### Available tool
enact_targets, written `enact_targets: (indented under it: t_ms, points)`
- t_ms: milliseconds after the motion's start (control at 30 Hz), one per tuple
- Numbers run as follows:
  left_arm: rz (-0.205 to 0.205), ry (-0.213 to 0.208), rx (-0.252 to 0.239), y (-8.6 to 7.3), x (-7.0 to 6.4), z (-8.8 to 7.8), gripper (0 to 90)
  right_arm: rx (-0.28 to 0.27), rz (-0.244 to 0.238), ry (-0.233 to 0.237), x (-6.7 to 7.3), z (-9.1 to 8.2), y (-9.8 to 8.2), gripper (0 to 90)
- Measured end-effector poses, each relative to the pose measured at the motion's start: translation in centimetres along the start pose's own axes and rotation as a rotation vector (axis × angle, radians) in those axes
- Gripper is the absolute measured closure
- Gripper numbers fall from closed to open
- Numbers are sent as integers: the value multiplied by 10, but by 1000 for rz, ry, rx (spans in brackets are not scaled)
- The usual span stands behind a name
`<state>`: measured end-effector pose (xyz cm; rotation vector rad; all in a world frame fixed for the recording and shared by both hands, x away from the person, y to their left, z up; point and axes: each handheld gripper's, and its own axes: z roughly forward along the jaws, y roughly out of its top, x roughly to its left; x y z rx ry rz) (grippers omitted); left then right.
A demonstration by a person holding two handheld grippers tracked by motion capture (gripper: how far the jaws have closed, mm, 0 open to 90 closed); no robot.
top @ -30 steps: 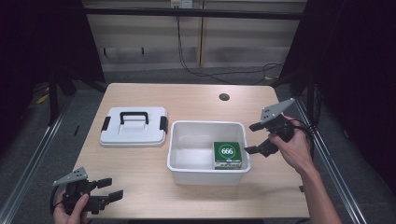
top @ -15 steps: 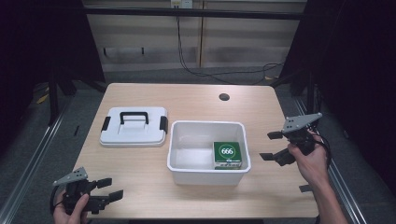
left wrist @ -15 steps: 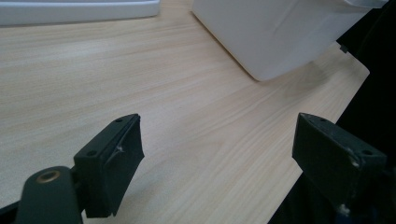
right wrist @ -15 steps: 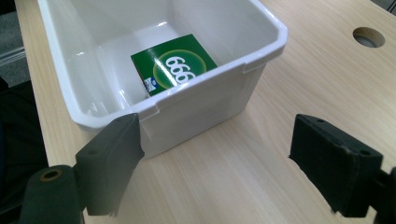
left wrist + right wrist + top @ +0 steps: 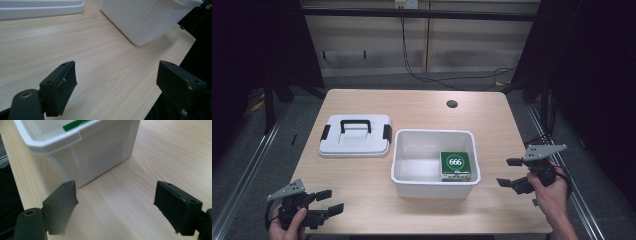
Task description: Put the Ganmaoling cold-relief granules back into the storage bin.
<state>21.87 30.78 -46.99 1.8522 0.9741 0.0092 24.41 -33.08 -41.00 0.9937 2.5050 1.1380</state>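
Observation:
A white plastic bin (image 5: 407, 172) stands at the middle of the table with a green box marked 666 (image 5: 455, 165) lying in its right half. The bin's white lid (image 5: 356, 136) with a black handle rests flat to the left of it. My left gripper (image 5: 328, 201) hovers open over the table's front left corner, nothing between its jaws. My right gripper (image 5: 510, 172) is open and empty at the table's right edge, facing the bin's right wall (image 5: 100, 152). The green box's edge (image 5: 75, 124) peeks over the rim in the right gripper view. The left gripper view looks across bare wood toward the bin (image 5: 147, 20).
A dark round hole (image 5: 452, 104) sits in the tabletop at the back right. Black frame posts and metal rails flank the table on both sides, and cables hang against the back wall. Bare wood lies along the front of the table between the two grippers.
My right gripper has drawn back from above the bin's right rim, moving right and toward the front edge, and stays open. The green box stays in the bin. The left gripper has not moved.

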Motion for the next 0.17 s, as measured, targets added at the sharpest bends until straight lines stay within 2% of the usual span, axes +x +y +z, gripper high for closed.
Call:
enact_targets:
  t_ms: [167]
  points:
    - [-1,-34,1,0,-1,0,162,-35,47,-58,-4,4,-21,144]
